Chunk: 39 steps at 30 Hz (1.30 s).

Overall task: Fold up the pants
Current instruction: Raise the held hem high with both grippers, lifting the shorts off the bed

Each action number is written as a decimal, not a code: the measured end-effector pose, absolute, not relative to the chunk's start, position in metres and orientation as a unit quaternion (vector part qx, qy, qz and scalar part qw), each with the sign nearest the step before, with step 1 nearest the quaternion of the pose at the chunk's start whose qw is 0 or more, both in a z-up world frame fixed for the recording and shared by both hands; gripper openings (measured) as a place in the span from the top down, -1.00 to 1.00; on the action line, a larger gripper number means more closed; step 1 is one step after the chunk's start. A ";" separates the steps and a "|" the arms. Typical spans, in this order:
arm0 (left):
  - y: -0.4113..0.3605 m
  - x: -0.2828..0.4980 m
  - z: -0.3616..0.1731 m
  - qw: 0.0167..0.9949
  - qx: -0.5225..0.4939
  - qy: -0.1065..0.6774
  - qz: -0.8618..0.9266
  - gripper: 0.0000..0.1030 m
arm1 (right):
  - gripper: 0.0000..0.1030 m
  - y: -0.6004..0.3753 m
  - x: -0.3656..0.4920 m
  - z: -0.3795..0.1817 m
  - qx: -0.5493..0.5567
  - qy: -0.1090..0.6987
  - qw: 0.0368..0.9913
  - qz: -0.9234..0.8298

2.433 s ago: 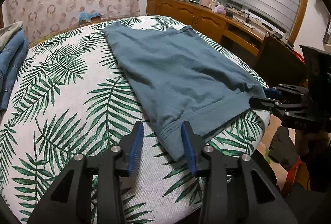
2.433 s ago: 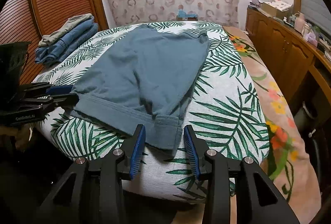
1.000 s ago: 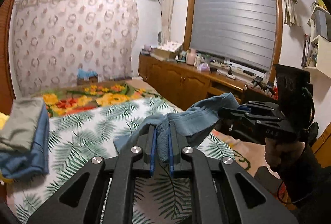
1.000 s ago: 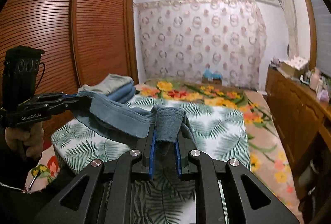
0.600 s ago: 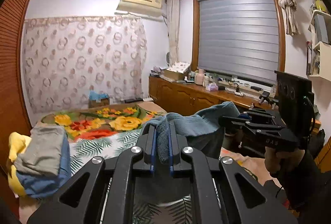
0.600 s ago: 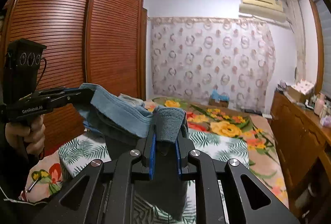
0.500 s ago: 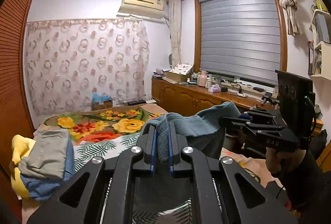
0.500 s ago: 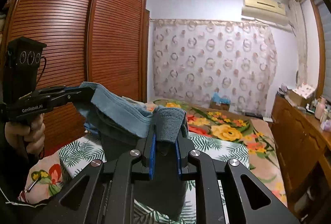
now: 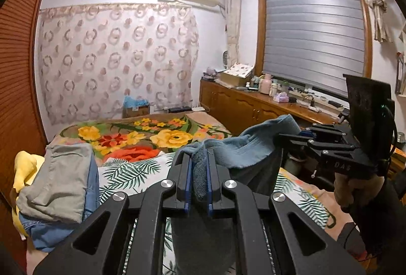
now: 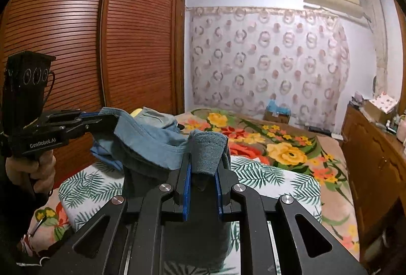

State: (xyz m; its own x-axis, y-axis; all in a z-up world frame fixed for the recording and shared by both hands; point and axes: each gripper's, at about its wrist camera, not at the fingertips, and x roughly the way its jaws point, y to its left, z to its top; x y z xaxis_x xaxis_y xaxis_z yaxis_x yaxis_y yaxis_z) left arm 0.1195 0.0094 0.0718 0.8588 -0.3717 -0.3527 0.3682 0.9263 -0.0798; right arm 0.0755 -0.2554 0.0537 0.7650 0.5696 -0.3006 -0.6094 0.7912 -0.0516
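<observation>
Pants (image 9: 256, 148) hem stretched between both clamped hand-held grippers above bed (image 9: 132, 168)

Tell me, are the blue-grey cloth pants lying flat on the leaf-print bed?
No, the blue-grey cloth pants hang in the air above the leaf-print bed, pinched by both the left gripper and right gripper.

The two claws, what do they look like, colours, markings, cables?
Both are matte black linkage frames with silver pivot bolts and blue pads. The left claw carries white "GenRobot.AI" lettering on its side; the right claw has faint lettering on its side, a boxy black top block and a black cable. Dark sleeves.
</observation>
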 end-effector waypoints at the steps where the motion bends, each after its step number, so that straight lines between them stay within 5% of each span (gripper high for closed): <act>1: 0.010 0.124 0.070 0.964 -0.006 0.187 -0.190 0.80 | 0.70 -0.255 0.084 0.055 -0.074 0.139 0.936 0.316; 15: 0.019 0.212 0.102 0.973 -0.008 0.168 -0.155 0.80 | 0.70 -0.230 0.217 0.115 -0.069 0.121 0.942 0.305; 39: 0.015 0.104 0.036 0.961 -0.010 0.224 -0.160 0.80 | 0.70 -0.212 0.131 0.087 -0.089 0.207 0.927 0.300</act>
State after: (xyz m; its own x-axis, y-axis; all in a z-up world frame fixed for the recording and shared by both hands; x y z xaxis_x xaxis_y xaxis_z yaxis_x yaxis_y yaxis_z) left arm 0.1039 0.0155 0.0357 0.8481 -0.3128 -0.4276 0.3038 0.9484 -0.0911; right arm 0.1313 -0.2116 0.0873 0.7342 0.5203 -0.4363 -0.5935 0.8038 -0.0401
